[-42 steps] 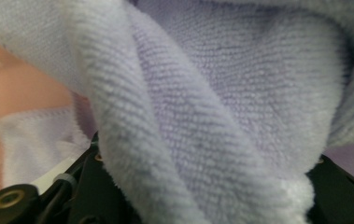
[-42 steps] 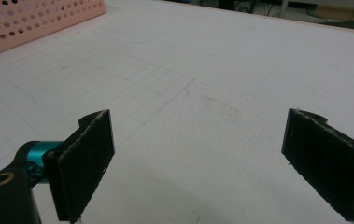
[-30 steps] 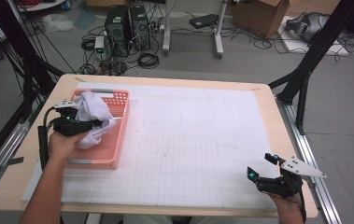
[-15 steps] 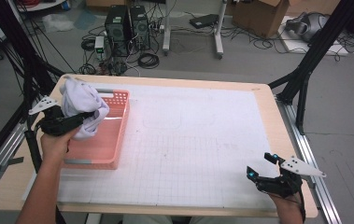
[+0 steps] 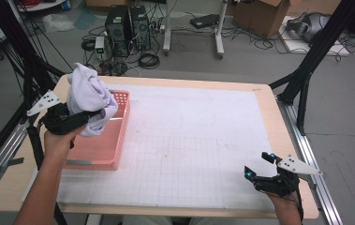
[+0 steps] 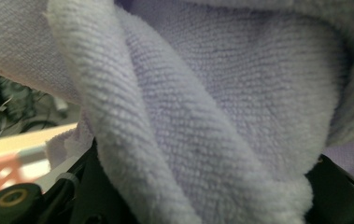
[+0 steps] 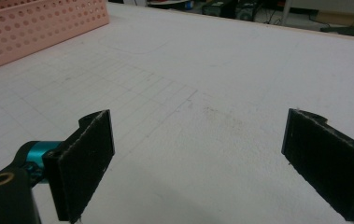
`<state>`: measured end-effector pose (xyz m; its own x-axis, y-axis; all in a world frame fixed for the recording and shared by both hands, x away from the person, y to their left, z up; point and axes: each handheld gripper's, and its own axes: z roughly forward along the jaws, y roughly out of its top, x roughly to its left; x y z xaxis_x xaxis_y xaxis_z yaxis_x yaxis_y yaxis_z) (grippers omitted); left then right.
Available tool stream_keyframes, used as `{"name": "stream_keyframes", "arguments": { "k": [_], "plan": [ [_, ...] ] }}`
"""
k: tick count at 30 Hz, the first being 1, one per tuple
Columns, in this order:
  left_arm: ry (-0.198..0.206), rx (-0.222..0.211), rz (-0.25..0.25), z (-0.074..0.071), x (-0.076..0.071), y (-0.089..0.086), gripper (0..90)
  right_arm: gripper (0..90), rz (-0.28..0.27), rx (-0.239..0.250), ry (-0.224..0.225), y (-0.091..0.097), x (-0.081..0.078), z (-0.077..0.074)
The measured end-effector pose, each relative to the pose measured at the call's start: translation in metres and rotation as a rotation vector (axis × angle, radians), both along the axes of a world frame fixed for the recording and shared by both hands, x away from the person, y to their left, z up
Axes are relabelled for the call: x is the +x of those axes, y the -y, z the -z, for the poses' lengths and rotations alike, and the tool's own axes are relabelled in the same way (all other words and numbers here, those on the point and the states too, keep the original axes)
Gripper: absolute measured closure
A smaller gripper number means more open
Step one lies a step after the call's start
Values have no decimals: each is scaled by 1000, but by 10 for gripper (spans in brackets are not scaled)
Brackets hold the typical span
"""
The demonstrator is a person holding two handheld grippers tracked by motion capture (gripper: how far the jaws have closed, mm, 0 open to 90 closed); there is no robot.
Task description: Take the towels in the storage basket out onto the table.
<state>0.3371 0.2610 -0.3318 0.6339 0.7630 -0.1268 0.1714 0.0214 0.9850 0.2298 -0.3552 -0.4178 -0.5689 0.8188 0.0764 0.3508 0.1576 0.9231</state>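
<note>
Above the pink basket (image 5: 101,140), your left gripper (image 5: 79,119) pinches a bunched lavender towel (image 5: 90,96) clear of the rim. Your right gripper (image 5: 259,168) rests near the table's (image 5: 203,126) right front corner, jaws spread wide and empty. A hanging fold could snag the basket wall and drag it along.

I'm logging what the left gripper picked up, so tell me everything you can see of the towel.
The towel is a pale lavender cloth with a looped terry pile, as the left gripper view shows close up. It is bunched into thick folds with a rolled hem, not spread flat. The left gripper holds it lifted above the pink basket, at the table's left side. The lower folds hang toward the basket; whether they touch it I cannot tell.
</note>
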Motion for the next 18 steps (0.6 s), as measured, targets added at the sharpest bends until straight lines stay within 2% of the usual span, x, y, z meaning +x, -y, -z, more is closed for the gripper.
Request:
{"name": "stream_keyframes", "arguments": {
  "k": [1, 2, 4, 5, 8, 11, 13, 15, 16, 17, 18],
  "plan": [
    [0, 0, 0, 0, 0, 0, 534, 82, 0, 0, 0, 0, 0, 0],
    [6, -3, 19, -1, 0, 5, 534, 82, -1, 1, 1, 0, 0, 0],
    [22, 24, 77, -4, -1, 23, 533, 82, 0, 2, 1, 0, -1, -1],
    [22, 24, 77, -4, -1, 23, 533, 82, -2, 1, 6, 0, -1, -1],
    [34, 58, 148, -7, -2, 49, 532, 82, -3, -2, 4, 1, -1, 0],
    [37, 56, 194, -8, -1, 69, 531, 82, -1, 3, 2, 1, -1, -1],
    [39, 56, 207, -8, 0, 76, 530, 82, -4, 1, 0, 1, -1, -1],
    [37, 51, 233, -6, 2, 90, 530, 82, -6, -3, 1, 1, 0, 0],
    [27, 47, 257, -3, 4, 104, 529, 82, -7, -4, 4, 1, 0, 0],
    [27, 47, 257, -3, 4, 104, 528, 82, -7, -3, 1, 1, 0, 0],
    [22, 45, 267, -1, 6, 112, 526, 82, -4, 3, -1, 1, -1, 0]
  ]
}}
